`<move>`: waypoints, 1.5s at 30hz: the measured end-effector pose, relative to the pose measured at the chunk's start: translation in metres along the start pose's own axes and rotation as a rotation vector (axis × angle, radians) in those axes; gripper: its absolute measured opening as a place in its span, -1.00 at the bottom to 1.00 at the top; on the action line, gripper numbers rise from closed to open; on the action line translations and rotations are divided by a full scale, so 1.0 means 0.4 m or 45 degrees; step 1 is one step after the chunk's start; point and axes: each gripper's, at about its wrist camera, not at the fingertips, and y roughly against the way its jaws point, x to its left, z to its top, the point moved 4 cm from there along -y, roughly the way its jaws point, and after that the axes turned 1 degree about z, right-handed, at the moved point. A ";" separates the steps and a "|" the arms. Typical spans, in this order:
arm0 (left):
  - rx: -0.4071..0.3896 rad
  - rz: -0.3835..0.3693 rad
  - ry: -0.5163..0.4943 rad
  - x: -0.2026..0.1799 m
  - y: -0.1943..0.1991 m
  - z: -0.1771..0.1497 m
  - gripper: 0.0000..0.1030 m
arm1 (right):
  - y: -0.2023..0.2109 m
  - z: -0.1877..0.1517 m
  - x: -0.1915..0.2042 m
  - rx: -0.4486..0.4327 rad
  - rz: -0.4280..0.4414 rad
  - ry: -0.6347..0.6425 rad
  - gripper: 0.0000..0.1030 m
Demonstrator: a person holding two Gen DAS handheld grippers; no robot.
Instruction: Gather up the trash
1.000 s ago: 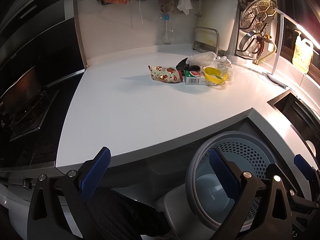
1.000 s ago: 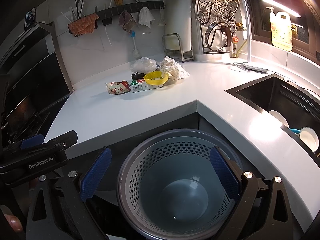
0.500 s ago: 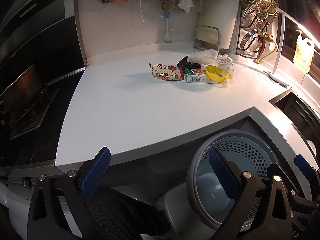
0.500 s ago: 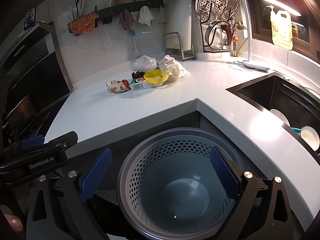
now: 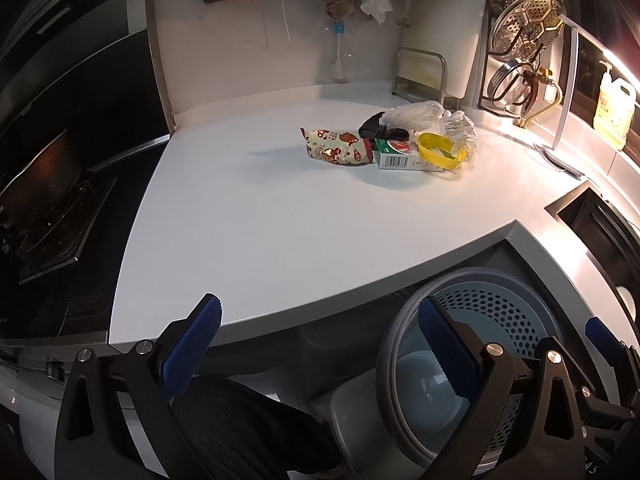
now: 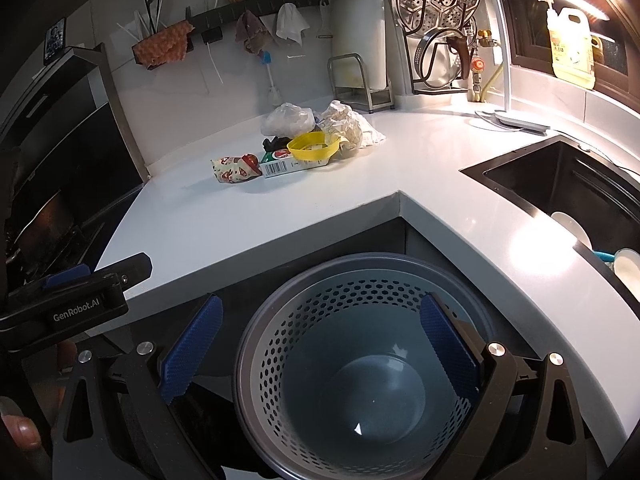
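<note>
A heap of trash lies far back on the white counter [image 5: 280, 216]: a printed snack wrapper [image 5: 334, 151], a green and red carton [image 5: 398, 154], a yellow plastic lid [image 5: 440, 151], a black scrap [image 5: 378, 128], a clear bag [image 5: 416, 114] and crumpled paper [image 6: 350, 126]. The same wrapper [image 6: 234, 168], carton [image 6: 288, 164] and lid [image 6: 314, 146] show in the right wrist view. A grey perforated bin [image 6: 360, 364] stands empty below the counter corner. My left gripper [image 5: 320, 354] is open at the counter's front edge. My right gripper [image 6: 318, 352] is open above the bin.
A dark hob [image 5: 48, 216] lies left of the counter. A black sink [image 6: 568, 188] with dishes sits at the right. A metal rack [image 5: 422, 76], hanging strainers [image 6: 436, 4], a desk lamp [image 6: 508, 120] and a yellow jug [image 6: 572, 48] line the back wall.
Both grippers have edged slightly forward and up, so the trash heap sits a little nearer. Jaws remain apart; nothing was picked up.
</note>
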 end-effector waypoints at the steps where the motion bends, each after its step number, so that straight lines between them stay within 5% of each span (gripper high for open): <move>1: 0.002 0.006 0.002 0.001 -0.005 0.006 0.88 | -0.005 0.005 -0.003 0.005 -0.002 0.003 0.83; 21: 0.051 0.035 0.033 0.016 -0.176 0.155 0.88 | -0.133 0.173 -0.062 0.032 -0.044 0.021 0.83; 45: 0.050 0.084 0.075 0.064 -0.358 0.274 0.88 | -0.399 0.333 0.001 0.042 -0.069 0.030 0.83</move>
